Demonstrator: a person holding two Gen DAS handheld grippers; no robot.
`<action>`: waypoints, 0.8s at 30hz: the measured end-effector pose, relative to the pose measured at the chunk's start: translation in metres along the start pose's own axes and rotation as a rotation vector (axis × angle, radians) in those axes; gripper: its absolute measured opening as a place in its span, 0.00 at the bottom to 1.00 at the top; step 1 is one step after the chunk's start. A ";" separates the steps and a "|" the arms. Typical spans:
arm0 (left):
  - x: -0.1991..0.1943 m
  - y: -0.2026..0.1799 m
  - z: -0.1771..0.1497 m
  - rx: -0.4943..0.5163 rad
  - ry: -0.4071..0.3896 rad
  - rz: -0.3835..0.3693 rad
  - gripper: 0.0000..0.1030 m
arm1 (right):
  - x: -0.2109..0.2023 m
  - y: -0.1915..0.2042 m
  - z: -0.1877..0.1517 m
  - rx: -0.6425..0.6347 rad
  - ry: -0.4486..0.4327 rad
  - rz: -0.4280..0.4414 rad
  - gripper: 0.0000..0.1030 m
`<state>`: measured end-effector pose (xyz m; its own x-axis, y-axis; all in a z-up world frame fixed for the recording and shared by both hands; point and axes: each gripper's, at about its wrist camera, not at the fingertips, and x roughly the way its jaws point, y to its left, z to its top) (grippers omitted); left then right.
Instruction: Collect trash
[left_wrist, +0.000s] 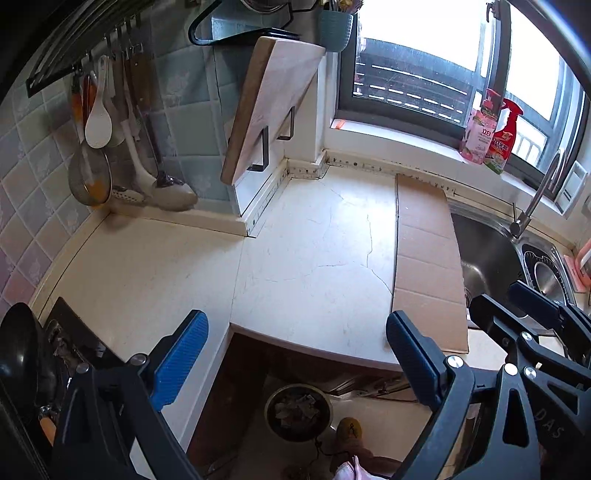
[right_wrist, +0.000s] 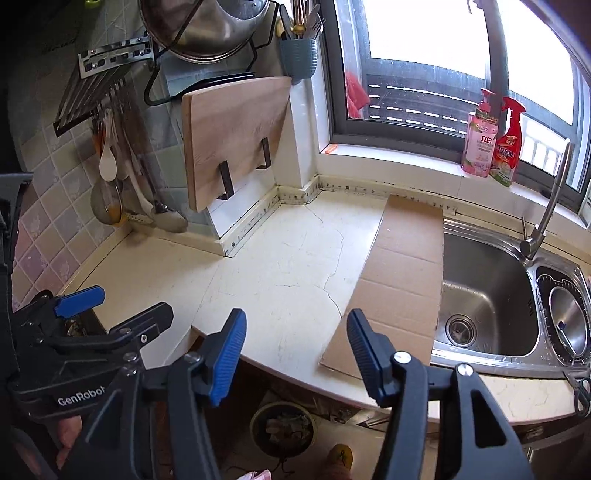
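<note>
Both grippers, left and right, hang above the counter with jaws apart and empty. Trash sits in the bin at 6 o'clock, below the edge, likely for dropping.

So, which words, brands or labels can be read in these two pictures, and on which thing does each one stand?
"GenRobot": on the body of the left gripper, seen in the right wrist view.
"DAS": on the frame of the right gripper, seen in the left wrist view.
"立白": on the pink bottle on the window sill.
Red spray bottle: its label print is too blurred to read.
</note>
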<state>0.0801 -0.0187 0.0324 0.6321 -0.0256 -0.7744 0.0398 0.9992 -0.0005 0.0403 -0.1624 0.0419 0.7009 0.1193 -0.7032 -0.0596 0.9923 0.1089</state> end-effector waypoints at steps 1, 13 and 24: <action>0.001 -0.001 0.001 -0.001 0.000 0.001 0.93 | 0.001 0.000 0.001 0.000 -0.001 -0.001 0.56; 0.010 -0.007 0.010 0.002 0.012 0.014 0.93 | 0.011 -0.009 0.008 0.002 0.013 0.006 0.56; 0.014 -0.009 0.015 0.009 0.002 0.023 0.93 | 0.012 -0.013 0.012 0.004 0.008 -0.001 0.56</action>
<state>0.1002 -0.0286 0.0316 0.6310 -0.0028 -0.7758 0.0323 0.9992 0.0227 0.0576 -0.1743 0.0404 0.6949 0.1185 -0.7092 -0.0562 0.9923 0.1107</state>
